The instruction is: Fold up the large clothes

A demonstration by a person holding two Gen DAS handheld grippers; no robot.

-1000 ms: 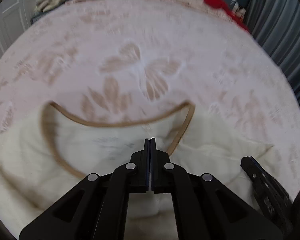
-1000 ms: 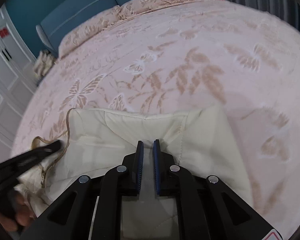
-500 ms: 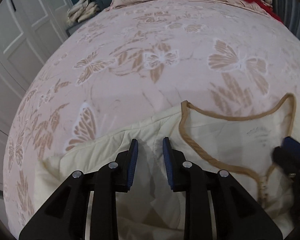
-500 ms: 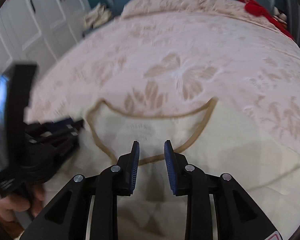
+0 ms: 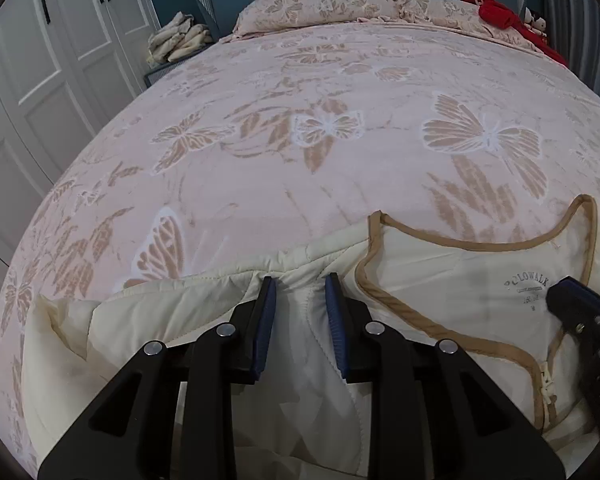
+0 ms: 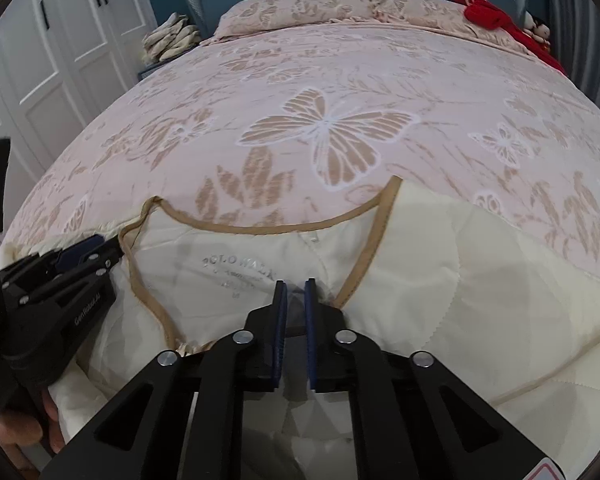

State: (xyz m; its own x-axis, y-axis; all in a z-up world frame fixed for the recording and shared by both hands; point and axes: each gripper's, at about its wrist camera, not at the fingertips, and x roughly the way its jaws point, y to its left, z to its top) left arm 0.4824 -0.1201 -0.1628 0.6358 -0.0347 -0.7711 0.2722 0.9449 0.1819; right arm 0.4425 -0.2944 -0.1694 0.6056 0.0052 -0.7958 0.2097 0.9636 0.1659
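cream quilted jacket point(image 5: 440, 280) on butterfly bedspread point(image 5: 300, 140), left hand-held gripper point(image 5: 300, 280) narrowly parted over shoulder seam, right hand-held gripper point(image 6: 296, 284) nearly closed at neckline

You have one cream quilted jacket point(image 6: 420, 272) at 6 o'clock on the bed, and one tan-trimmed neckline point(image 6: 260, 229) on it. One printed label point(image 6: 240, 270) sits inside the collar. Two grippers: your left gripper point(image 5: 300, 284) and your right gripper point(image 6: 296, 286). One pink butterfly bedspread point(image 5: 260, 152) covers the bed. Two matching pillows point(image 6: 296, 8) lie side by side at 12 o'clock. One red garment point(image 6: 496, 20) at 1 o'clock. One pile of pale cloths point(image 5: 178, 36) at 10 o'clock. One white wardrobe point(image 5: 80, 32), count of doors unclear.
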